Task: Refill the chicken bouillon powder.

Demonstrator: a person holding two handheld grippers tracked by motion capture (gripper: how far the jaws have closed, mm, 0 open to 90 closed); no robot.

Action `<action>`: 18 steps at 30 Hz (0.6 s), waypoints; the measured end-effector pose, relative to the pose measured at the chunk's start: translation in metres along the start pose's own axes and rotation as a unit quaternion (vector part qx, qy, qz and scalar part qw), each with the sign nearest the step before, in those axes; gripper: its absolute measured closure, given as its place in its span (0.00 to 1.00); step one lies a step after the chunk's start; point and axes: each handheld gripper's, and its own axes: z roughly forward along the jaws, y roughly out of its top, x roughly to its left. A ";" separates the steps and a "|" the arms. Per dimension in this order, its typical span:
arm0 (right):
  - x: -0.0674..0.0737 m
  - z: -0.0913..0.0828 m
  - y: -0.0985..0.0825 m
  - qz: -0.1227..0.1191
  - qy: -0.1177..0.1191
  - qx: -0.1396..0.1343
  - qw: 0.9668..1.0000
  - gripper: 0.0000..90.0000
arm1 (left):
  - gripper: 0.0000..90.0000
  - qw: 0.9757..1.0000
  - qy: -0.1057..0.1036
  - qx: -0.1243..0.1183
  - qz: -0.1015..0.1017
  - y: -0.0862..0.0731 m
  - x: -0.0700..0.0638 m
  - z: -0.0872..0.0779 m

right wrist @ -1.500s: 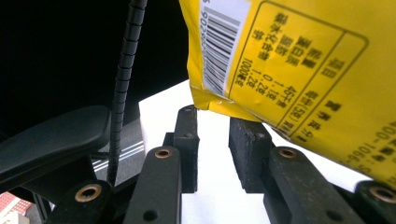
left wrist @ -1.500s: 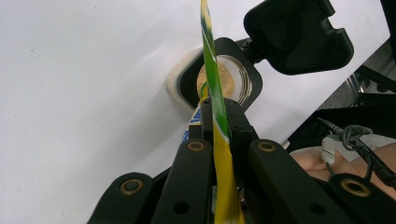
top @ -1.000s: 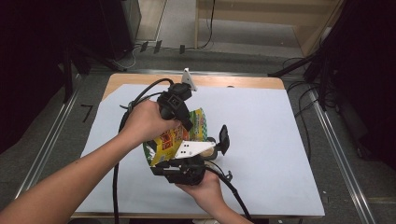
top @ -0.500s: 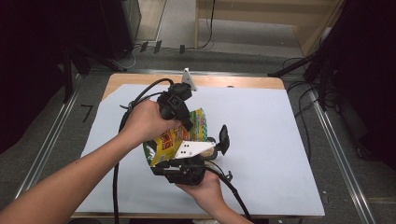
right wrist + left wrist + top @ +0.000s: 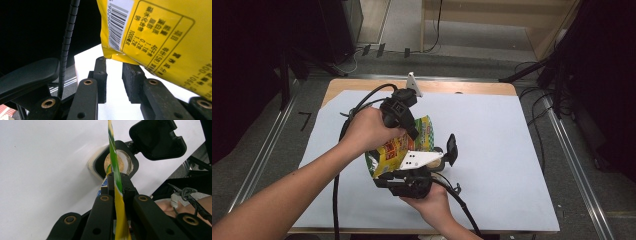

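Note:
A yellow and green snack bag (image 5: 396, 148) hangs over the middle of the table. My left gripper (image 5: 413, 133) is shut on its edge, and the left gripper view has the thin bag (image 5: 112, 150) pinched between the jaws of the left gripper (image 5: 116, 176). Right under the bag stands a small jar (image 5: 117, 163) of tan crumbs with its black flip lid (image 5: 157, 138) swung open. My right gripper (image 5: 428, 167) sits at the near side of the jar (image 5: 439, 161). The right gripper (image 5: 117, 65) shows a narrow gap with nothing in it, and the bag (image 5: 155, 32) hangs just above.
A white sheet (image 5: 492, 130) covers most of the wooden table (image 5: 462, 87). Metal rails (image 5: 572, 155) run along both sides. The left gripper's ribbed cable (image 5: 67, 45) drops past a black rounded part (image 5: 27, 75) beside the right jaws.

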 end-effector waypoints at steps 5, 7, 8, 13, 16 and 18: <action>0.001 0.000 0.000 0.000 0.000 -0.001 1.000 0.84 | 1.00 1.000 -0.001 0.000 -0.001 0.000 0.000 0.000; 0.001 0.000 0.000 0.000 0.000 -0.003 1.000 0.84 | 1.00 1.000 0.001 0.003 0.000 0.000 0.000 -0.001; 0.001 0.000 0.000 0.000 0.000 -0.003 1.000 0.84 | 1.00 1.000 0.001 0.003 0.000 0.000 -0.001 -0.001; 0.001 -0.001 0.000 0.002 0.001 -0.005 1.000 0.84 | 1.00 1.000 0.003 0.003 0.002 0.001 -0.002 -0.001; 0.001 -0.001 0.000 0.002 0.001 -0.004 1.000 0.84 | 1.00 1.000 0.002 0.004 0.002 0.001 -0.001 0.000; 0.001 0.000 0.000 0.001 0.001 -0.004 1.000 0.84 | 1.00 1.000 0.002 0.004 0.003 0.001 -0.001 0.000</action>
